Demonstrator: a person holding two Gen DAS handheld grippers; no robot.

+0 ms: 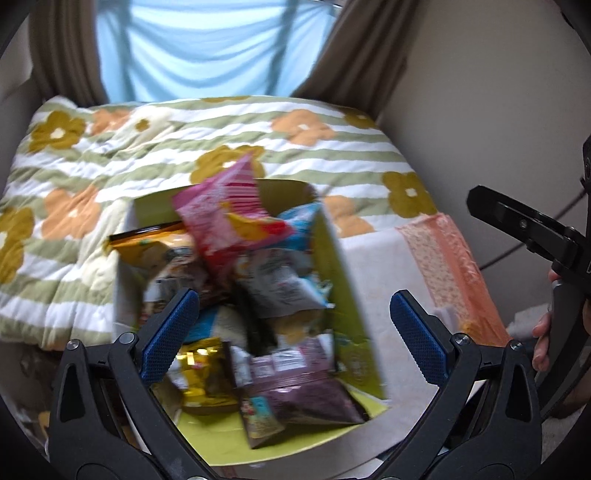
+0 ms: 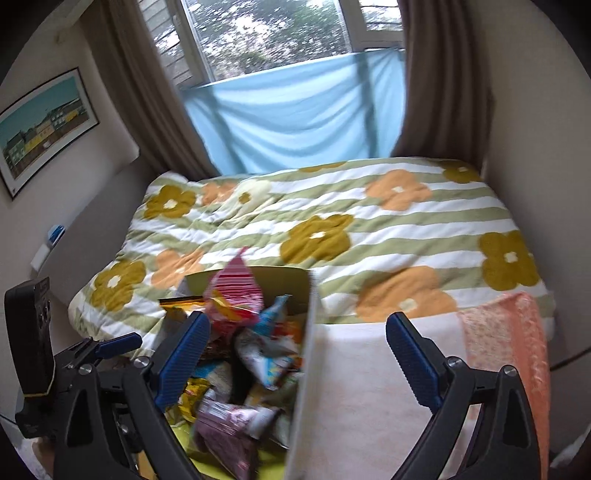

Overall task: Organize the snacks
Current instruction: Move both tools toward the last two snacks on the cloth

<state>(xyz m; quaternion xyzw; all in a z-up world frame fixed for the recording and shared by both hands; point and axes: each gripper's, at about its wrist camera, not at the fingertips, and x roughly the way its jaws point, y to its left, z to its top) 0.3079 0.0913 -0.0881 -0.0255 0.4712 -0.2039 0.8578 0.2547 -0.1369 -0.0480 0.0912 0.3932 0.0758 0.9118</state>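
A bed under a quilt of green and white stripes with mustard and orange flowers fills the middle of both views, running up to a window at top centre. Brown curtains hang at each side of the window, and a pale blue cloth is stretched across its lower part. A framed picture of coloured houses hangs on the wall at upper left of the right wrist view.

At lower centre, a green-lined cardboard box sits on a white cover at the near end of the bed, its flaps open. A peach knitted blanket lies to its right. The box is heaped with snack packets: a pink bag on top, a purple bag at the front and a gold packet at lower left.

The left gripper stands wide open over the box, nothing between its 2 blue pads. The right gripper is also spread wide and holds nothing; the box's right wall stands in the gap between its fingers, touching neither. Both views are blurred.
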